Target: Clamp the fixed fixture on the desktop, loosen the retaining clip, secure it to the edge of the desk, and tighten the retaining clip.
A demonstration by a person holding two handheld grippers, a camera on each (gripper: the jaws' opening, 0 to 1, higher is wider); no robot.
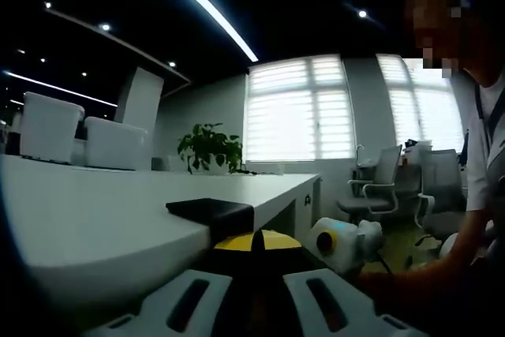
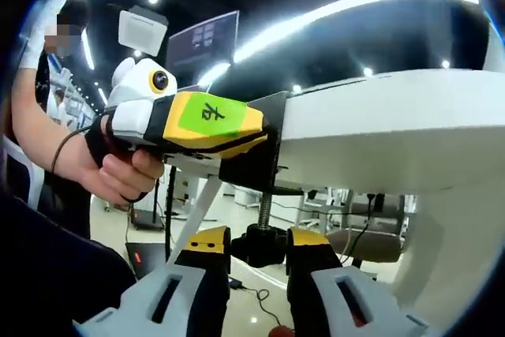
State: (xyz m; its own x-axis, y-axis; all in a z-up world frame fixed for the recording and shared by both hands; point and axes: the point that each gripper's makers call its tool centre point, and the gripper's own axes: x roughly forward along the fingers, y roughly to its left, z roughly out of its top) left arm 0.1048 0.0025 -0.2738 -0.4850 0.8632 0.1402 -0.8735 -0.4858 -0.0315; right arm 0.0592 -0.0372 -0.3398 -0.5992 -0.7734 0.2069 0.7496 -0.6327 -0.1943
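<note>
Left tongs [image 2: 237, 136] steady the black metal clamp fixture [image 2: 256, 165] already on the white bench [image 2: 379, 128] edge; right tongs [image 2: 258, 246] grip its black screw knob [image 2: 259, 241], tightening seemingly unfinished.

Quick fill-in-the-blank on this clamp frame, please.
1. The black fixture sits at the ___ of the white desk.
2. Its threaded screw hangs ___ the desktop.
3. The right gripper has the screw's black ___ between its jaws.

Missing words: edge; below; knob.
</note>
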